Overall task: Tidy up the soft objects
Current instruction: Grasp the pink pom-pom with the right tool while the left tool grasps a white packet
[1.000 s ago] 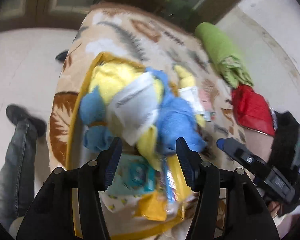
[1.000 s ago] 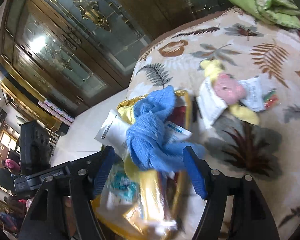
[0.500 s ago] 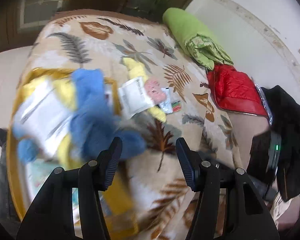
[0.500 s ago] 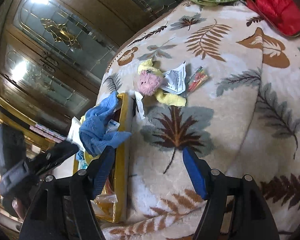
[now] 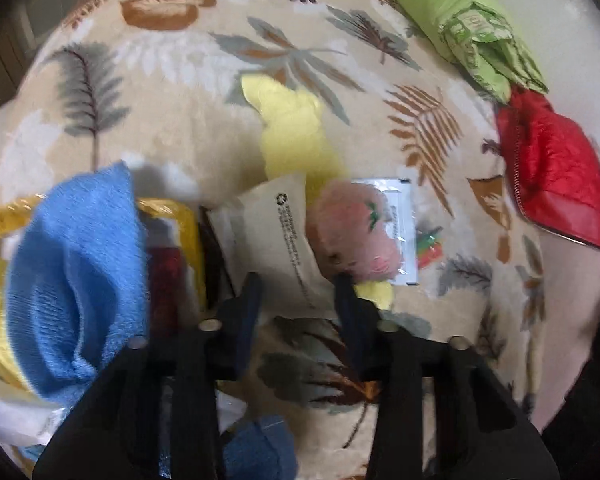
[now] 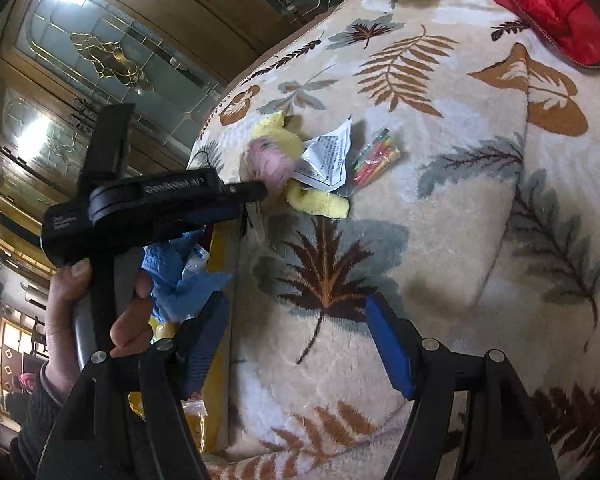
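Note:
A yellow plush toy [image 5: 292,128] with a pink head [image 5: 352,232] lies on the leaf-patterned blanket [image 5: 160,128], partly covered by a beige packet [image 5: 272,232] and a white sachet [image 5: 400,216]. My left gripper [image 5: 298,296] points down at them with its jaws closing. The packet's lower edge is between the fingertips, and the right tip is at the pink head's underside. I see no firm pinch. In the right wrist view the left gripper [image 6: 256,194] reaches the toy's pink head [image 6: 268,156] from the side. My right gripper [image 6: 296,320] hangs open over bare blanket, holding nothing.
A yellow basket [image 5: 180,216] at the left holds a blue towel [image 5: 80,264] and other soft items. A small bundle of coloured sticks [image 5: 430,244] lies beside the sachet. A green quilt [image 5: 460,28] and red jacket [image 5: 552,184] sit at the far right. Glass-door cabinets [image 6: 80,60] stand behind.
My left gripper swung from above the basket rightward to the plush toy and packet, and its jaws narrowed. My right gripper turned away from the basket onto the blanket.

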